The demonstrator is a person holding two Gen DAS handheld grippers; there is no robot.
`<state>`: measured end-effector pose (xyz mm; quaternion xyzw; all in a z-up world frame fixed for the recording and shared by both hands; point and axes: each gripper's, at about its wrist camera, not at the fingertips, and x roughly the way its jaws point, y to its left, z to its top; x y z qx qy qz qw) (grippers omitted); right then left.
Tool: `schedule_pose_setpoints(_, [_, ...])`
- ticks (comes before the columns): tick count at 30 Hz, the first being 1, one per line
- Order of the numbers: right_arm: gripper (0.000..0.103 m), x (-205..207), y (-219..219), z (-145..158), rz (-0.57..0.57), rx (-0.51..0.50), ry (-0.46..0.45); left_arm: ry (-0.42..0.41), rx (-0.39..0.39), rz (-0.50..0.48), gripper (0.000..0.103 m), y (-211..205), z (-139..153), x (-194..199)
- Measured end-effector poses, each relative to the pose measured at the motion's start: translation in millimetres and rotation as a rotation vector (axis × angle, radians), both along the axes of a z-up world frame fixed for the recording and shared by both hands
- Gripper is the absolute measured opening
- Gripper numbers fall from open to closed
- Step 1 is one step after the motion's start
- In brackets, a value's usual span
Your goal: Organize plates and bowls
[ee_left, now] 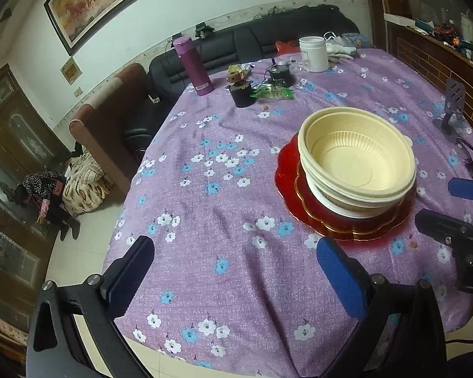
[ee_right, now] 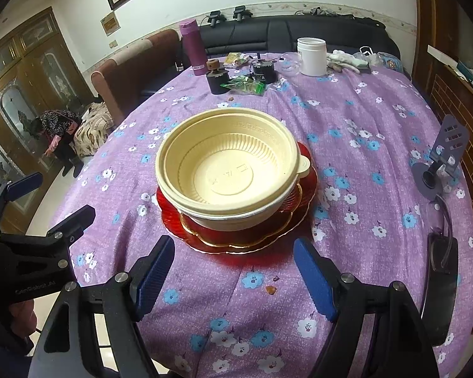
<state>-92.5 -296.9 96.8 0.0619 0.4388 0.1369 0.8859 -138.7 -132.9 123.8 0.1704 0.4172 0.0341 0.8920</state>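
Note:
Two nested cream plastic bowls (ee_left: 359, 157) (ee_right: 230, 176) sit on a white dish atop stacked red scalloped plates (ee_left: 287, 170) (ee_right: 205, 236) on the purple flowered tablecloth. My left gripper (ee_left: 236, 271) is open, low over bare cloth, with the stack beyond its right finger. My right gripper (ee_right: 235, 271) is open too, just short of the plates' near rim and centred on the stack. Each gripper shows in the other's view: the right gripper (ee_left: 435, 201) beside the stack, the left gripper (ee_right: 63, 193) off to the left. Neither holds anything.
At the table's far side stand a purple thermos (ee_left: 194, 66), a white jar (ee_left: 313, 53), small dark pots (ee_left: 242, 93) and a green wrapper (ee_left: 271, 93). A grey phone stand (ee_right: 441, 157) and a black device (ee_right: 441, 283) lie right. A person (ee_left: 47, 192) crouches on the floor left.

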Motion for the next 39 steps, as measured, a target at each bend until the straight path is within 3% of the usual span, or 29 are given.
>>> schedule_pose_setpoints(39, [0.082,5,-13,-8,-0.063,0.009,0.034,0.017,-0.004,-0.027,0.103,-6,-8,12])
